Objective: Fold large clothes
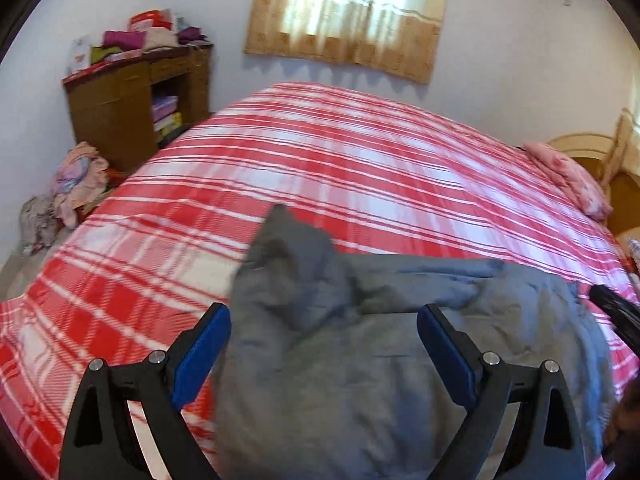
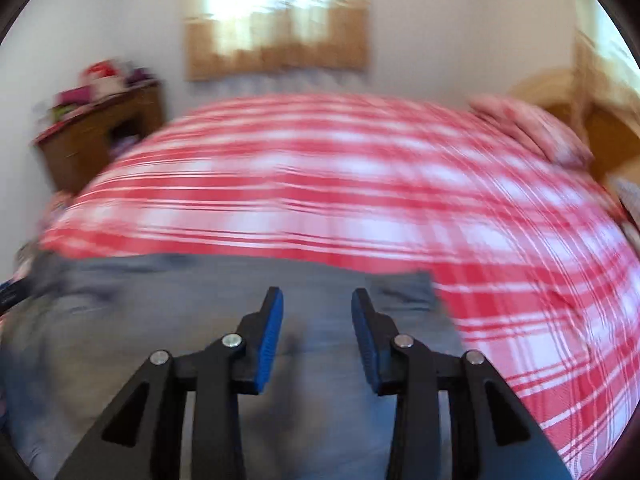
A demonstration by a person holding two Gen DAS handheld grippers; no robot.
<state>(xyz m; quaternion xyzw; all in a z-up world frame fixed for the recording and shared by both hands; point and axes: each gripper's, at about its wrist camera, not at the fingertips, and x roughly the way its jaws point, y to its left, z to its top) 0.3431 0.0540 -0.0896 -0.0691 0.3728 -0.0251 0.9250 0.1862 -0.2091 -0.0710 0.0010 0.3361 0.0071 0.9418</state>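
**Grey garment on red-and-white plaid bed, two grippers above it**

Left wrist view. Grey garment (image 1: 360, 340): soft cloth, rumpled, lying on the near part of the plaid bedspread (image 1: 320, 168), from centre frame down to 6 o'clock, with one peaked fold rising toward 12 o'clock of the heap. Left gripper (image 1: 324, 324): black arms, blue pads (image 1: 200, 356), jaws set wide, nothing pinched; the grey cloth lies beneath and between them, clear of the pads. Tip of the other black tool at 3 o'clock, edge of frame. Wooden cabinet (image 1: 116, 120) at 10 o'clock, folded cloths (image 1: 136, 40) stacked on top and more on its open shelf. Loose clothes heap (image 1: 76, 188) at 9 o'clock, on the floor beside the bed. Pink pillow (image 1: 568, 180) at 2 o'clock on the bed's far corner. Curtained window (image 1: 348, 16) at 12 o'clock.

Right wrist view (motion-blurred). Right gripper (image 2: 317, 312): blue pads (image 2: 268, 344), jaws at a narrow gap, parted, with no cloth caught between them. Grey garment (image 2: 180, 320) spread flat under the gripper, from 9 o'clock through 6 o'clock, its far edge straight against the plaid bedspread (image 2: 360, 184), which fills the middle and 4 o'clock. Pink pillow (image 2: 532, 128) at 2 o'clock. Wooden cabinet (image 2: 100, 132) at 10 o'clock. Curtained window (image 2: 276, 20) at 12 o'clock.
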